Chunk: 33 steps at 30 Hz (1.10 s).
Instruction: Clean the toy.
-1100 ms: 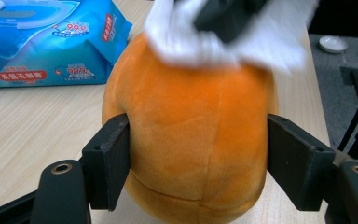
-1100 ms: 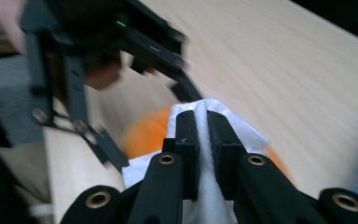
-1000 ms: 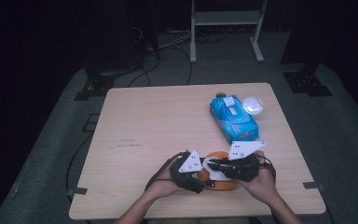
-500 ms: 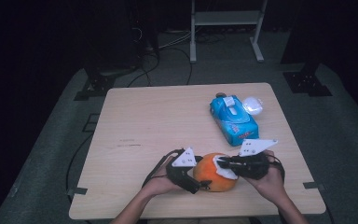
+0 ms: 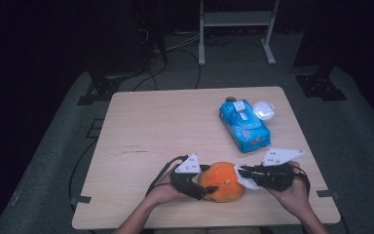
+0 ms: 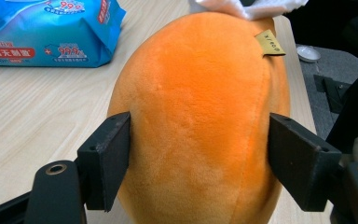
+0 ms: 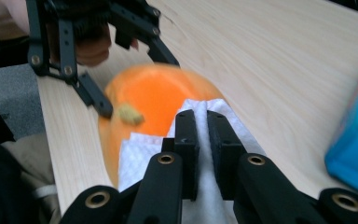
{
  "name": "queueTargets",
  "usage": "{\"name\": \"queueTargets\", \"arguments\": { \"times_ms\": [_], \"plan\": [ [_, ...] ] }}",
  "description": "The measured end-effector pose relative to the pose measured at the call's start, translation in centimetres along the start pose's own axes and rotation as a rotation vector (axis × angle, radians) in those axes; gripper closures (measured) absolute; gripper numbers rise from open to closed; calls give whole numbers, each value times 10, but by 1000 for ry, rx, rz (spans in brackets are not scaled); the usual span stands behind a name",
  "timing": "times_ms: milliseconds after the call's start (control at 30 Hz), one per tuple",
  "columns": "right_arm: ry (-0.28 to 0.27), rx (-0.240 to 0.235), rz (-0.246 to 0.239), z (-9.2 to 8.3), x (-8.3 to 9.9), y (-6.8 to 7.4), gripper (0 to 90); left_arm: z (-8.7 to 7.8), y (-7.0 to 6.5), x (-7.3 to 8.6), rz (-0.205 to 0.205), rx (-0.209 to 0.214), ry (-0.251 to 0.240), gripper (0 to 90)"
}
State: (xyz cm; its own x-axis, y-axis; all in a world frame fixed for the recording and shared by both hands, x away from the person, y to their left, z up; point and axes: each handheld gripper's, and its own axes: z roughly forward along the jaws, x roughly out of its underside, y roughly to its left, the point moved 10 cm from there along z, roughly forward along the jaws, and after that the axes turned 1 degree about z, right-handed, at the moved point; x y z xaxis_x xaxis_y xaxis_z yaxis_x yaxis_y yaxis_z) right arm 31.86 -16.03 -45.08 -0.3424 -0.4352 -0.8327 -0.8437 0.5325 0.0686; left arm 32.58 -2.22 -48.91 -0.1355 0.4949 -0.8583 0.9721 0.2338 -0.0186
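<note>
An orange plush toy point(image 5: 222, 181) lies near the table's front edge. My left gripper point(image 5: 207, 187) reaches in from its left. In the left gripper view both pads press the orange plush toy's point(image 6: 200, 116) sides; the jaws have just been closing with the plush between them. My right gripper point(image 5: 241, 171) is shut on a white tissue point(image 5: 246, 179) at the toy's right end. In the right gripper view the tissue point(image 7: 140, 154) is pinched between the jaws point(image 7: 202, 116) and drapes against the plush point(image 7: 154, 93), which has a small tan tag.
A blue pack of wet wipes point(image 5: 244, 125) lies at the back right of the wooden table point(image 5: 165, 122), with a white round lid-like object point(image 5: 264, 110) beside it. Dark floor, cables and a metal stand lie beyond the table.
My right gripper has drawn to the right with the tissue, uncovering the orange plush. The left hand has stayed in place at the toy's left side.
</note>
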Motion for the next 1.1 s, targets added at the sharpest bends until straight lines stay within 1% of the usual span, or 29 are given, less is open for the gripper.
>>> {"name": "queueTargets", "arguments": {
  "times_ms": [33,67,100,133,200,267,300,333,400,433,467,500,533,567,600,633,700,733,767,800,867,900,933,967,1000,1067,1100],
  "plan": [
    [-1,0,7,-2,4,0,828,1,-1,0,1,4,-1,258],
    [-7,-7,31,-3,7,1,828,2,-2,-1,2,6,1,258],
    [-12,-12,32,-3,7,0,829,4,-4,-1,12,7,6,258],
    [-15,-17,43,-1,6,1,829,5,-5,-1,19,5,11,258],
    [-25,-17,42,4,0,0,829,5,-8,-2,39,3,21,258],
    [-34,-20,38,10,-9,-1,828,5,-10,-3,43,1,22,256],
    [-31,-27,40,14,-11,-1,828,5,-9,-3,37,3,30,242],
    [-22,-35,42,17,-11,0,828,3,-8,-3,27,3,33,209],
    [-15,-59,52,20,-8,2,829,1,-5,-7,-10,2,12,132],
    [-15,-71,56,21,-6,3,829,2,-3,-8,-25,-8,6,95],
    [-20,-84,66,21,-4,5,829,4,-1,-8,-29,-9,10,63],
    [-25,-91,74,21,-3,6,828,8,-3,-6,-31,-1,17,50],
    [-25,-95,75,20,-3,6,829,12,-6,-5,-24,8,21,58],
    [-25,-96,78,20,-3,7,828,15,-8,-3,-3,-1,26,93],
    [-26,-93,78,20,-4,7,829,16,-9,-2,18,-25,33,147],
    [-23,-88,76,20,-5,7,829,14,-9,-4,33,-42,33,224],
    [-37,-79,78,21,-12,6,829,8,-6,-12,50,-76,19,313],
    [-42,-67,68,22,-16,5,829,5,-2,-16,63,-105,8,329],
    [-52,-55,60,21,-22,4,829,1,3,-18,87,-141,5,343],
    [-65,-44,52,21,-28,3,829,-2,8,-19,98,-167,1,349],
    [-86,-41,44,23,-37,2,829,-6,14,-18,73,-171,-9,349],
    [-90,-39,44,26,-39,1,829,-6,16,-14,66,-170,0,347],
    [-87,-39,50,29,-37,-2,829,-5,18,-10,57,-167,16,343],
    [-74,-36,57,32,-33,-5,829,-5,20,-6,36,-156,10,336],
    [-64,-30,70,35,-26,-10,829,-6,22,-4,1,-144,1,333],
    [-78,-59,152,35,-13,-18,829,-7,25,-2,-21,-139,-2,326],
    [-69,-47,164,33,-8,-22,829,-7,26,-2,-33,-141,-2,321]
  ]
}}
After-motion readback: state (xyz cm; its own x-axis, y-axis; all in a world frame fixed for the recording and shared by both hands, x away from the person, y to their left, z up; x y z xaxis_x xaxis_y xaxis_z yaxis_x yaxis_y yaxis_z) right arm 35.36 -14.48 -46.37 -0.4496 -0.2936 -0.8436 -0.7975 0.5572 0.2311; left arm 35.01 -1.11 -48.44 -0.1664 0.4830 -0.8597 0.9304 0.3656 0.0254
